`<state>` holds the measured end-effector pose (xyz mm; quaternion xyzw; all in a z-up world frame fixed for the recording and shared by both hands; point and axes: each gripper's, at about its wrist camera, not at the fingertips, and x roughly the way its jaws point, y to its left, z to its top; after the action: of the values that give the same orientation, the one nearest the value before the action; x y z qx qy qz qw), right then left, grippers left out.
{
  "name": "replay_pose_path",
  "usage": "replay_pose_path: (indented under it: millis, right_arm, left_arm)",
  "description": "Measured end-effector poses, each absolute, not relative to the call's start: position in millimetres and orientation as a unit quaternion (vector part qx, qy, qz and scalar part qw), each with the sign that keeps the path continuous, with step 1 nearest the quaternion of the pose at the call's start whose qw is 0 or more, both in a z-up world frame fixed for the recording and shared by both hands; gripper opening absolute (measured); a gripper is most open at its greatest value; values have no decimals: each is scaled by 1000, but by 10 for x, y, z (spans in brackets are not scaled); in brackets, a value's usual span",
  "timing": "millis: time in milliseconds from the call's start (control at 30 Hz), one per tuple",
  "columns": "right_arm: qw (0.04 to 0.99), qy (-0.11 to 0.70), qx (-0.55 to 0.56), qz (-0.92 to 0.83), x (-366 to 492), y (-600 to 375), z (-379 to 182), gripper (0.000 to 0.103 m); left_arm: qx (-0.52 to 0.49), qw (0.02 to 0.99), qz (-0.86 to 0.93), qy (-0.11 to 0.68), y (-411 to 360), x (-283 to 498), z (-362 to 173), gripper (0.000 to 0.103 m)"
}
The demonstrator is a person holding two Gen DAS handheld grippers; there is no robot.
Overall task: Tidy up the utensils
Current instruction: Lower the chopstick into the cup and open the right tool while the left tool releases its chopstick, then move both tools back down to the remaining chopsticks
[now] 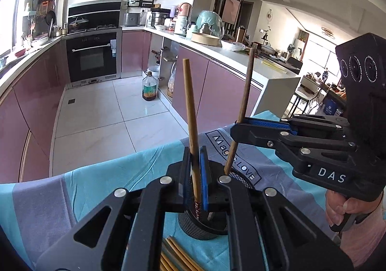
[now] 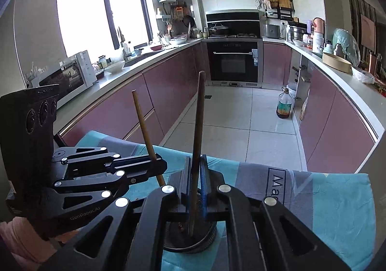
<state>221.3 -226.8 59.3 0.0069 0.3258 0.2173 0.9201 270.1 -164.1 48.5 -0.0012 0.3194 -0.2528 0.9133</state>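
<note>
A black mesh utensil cup (image 1: 241,178) stands on a blue and grey cloth (image 1: 84,186); it also shows under my fingers in the right wrist view (image 2: 210,239). My left gripper (image 1: 196,150) is shut on a light wooden chopstick (image 1: 189,104) held upright with its patterned lower end inside the cup. My right gripper (image 2: 196,162) is shut on a darker wooden chopstick (image 2: 199,121), also standing with its tip in the cup. Each gripper shows in the other's view, the right one (image 1: 237,126) and the left one (image 2: 161,166).
Several loose chopsticks (image 1: 178,256) lie on the cloth in front of the cup. The cloth's far edge (image 2: 241,162) drops to a tiled kitchen floor (image 1: 101,111). An oil bottle (image 1: 149,87) stands on the floor by pink cabinets.
</note>
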Motion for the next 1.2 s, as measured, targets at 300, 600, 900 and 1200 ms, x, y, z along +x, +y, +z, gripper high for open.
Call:
replay_pose_path:
  millis: [300,600,900,1200]
  right_arm:
    - [924,320,32,205,2261,-2315,557,16]
    - [933,289,37,212,1954,-2378,617,32]
    - [919,273,29,282,1326,-2225,556,44]
    - [885,375,24,274,1250,-1931,-173,44]
  left_arm:
    - [-4,921,-233,311,-1539,2721,376,16]
    - [-11,943,-186,277,-1148,2366,390,35]
    - [10,948,-140,286,-598,1783,163,43]
    - [-4,927,-122,354,-206,1361,-442,46]
